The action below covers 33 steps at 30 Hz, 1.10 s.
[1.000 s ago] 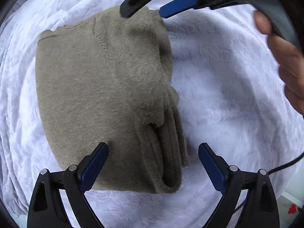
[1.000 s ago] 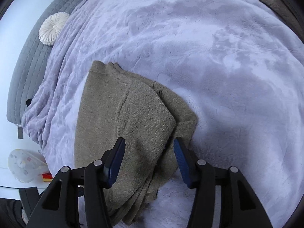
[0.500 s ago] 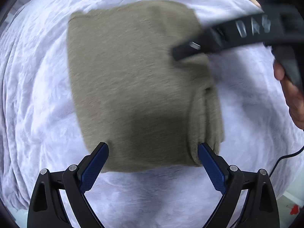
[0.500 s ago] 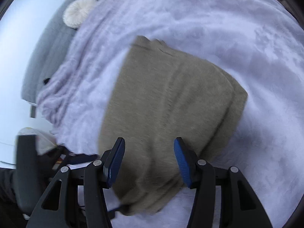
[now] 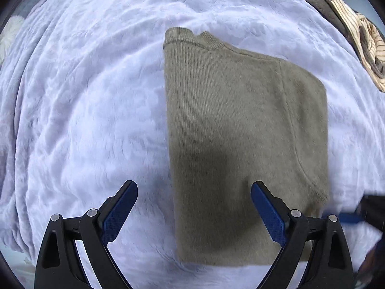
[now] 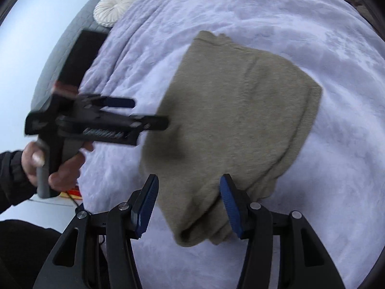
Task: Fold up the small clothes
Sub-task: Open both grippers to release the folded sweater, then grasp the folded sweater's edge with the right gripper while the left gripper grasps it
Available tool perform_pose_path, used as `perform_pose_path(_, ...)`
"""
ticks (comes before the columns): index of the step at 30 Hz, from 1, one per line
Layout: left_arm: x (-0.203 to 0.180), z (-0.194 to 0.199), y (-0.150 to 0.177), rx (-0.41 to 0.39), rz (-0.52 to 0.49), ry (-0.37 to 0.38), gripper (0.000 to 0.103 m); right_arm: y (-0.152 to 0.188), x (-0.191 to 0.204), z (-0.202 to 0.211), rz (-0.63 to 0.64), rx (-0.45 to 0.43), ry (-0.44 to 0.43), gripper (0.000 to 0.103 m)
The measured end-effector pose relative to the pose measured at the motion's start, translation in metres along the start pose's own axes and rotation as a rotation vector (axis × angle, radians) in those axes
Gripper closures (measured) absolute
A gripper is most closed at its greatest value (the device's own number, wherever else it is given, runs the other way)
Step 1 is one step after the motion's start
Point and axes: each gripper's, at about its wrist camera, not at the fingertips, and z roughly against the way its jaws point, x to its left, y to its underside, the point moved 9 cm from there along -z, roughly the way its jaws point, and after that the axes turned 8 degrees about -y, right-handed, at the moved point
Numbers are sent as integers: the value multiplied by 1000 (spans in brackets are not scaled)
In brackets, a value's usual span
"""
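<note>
The left hand-held gripper (image 5: 193, 213) hangs over the bed, jaws apart and empty, above the near edge of the folded olive sweater (image 5: 245, 130). The right hand-held gripper (image 6: 189, 206) is likewise parted, gripping nothing. The sweater lies flat mid-bed on the white blanket (image 5: 84, 108), a clothes pile (image 5: 356, 31) at the far corner

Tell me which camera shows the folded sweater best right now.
The left wrist view: the sweater lies flat and sharp, with its collar, side edges and shoulder seam visible. The right wrist view shows it blurred and at a slant, though its stacked folded layers show at the near corner.
</note>
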Motion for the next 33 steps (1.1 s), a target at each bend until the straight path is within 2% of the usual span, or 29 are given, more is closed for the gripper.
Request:
perform_pose_path(2, 0, -10, -8, 7, -16, -27, 7, 7, 13, -20, 25, 44, -35, 46)
perform_pose_path(5, 3, -33, -15, 39, -68, -61, 7, 27, -11, -48, -5, 125, 53, 46)
perform_pose_path(7, 0, -45, -11, 47, -94, -42, 3, 42, -38, -54, -63, 152, 94, 47)
perform_pose_path(9, -4, -39, -10, 30, -108, -21, 3, 48, -47, -44, -110, 129, 49, 51)
perform_pose_path(10, 7, -41, -15, 13, -106, -8, 3, 47, -46, -33, -127, 111, 35, 51)
perform_pose_path(13, 37, -33, -27, -18, -55, 91, 3, 30, -53, 6, -140, 12, 102, 39)
perform_pose_path(15, 65, -34, -22, -13, 1, 136, 3, 27, -74, 37, -214, -71, 151, 26)
perform_pose_path(18, 83, -46, -18, 36, 37, 248, 3, 17, -105, 60, -321, -158, 183, 26)
perform_pose_path(20, 76, -51, -14, 56, 19, 299, 3, 11, -119, 57, -374, -170, 171, 26)
perform_pose_path(22, 56, -50, -7, 55, -16, 342, 3, 2, -124, 41, -415, -170, 104, 26)
perform_pose_path(25, 27, -45, 1, 61, -63, 362, 3, -9, -122, 8, -436, -153, 39, 26)
perform_pose_path(27, 15, -54, 7, 91, -78, 369, 3, -12, -125, -12, -444, -137, 52, 26)
perform_pose_path(29, 1, -57, 17, 127, -93, 346, 3, -16, -136, -29, -481, -134, 46, 26)
perform_pose_path(31, 1, -72, 17, 162, -64, 361, 0, -20, -141, -35, -510, -151, 34, 24)
perform_pose_path(32, 3, -74, 16, 173, -38, 375, 1, -24, -141, -39, -518, -151, 39, 24)
perform_pose_path(33, 4, -72, 14, 167, -19, 391, 8, -27, -140, -41, -518, -146, 53, 28)
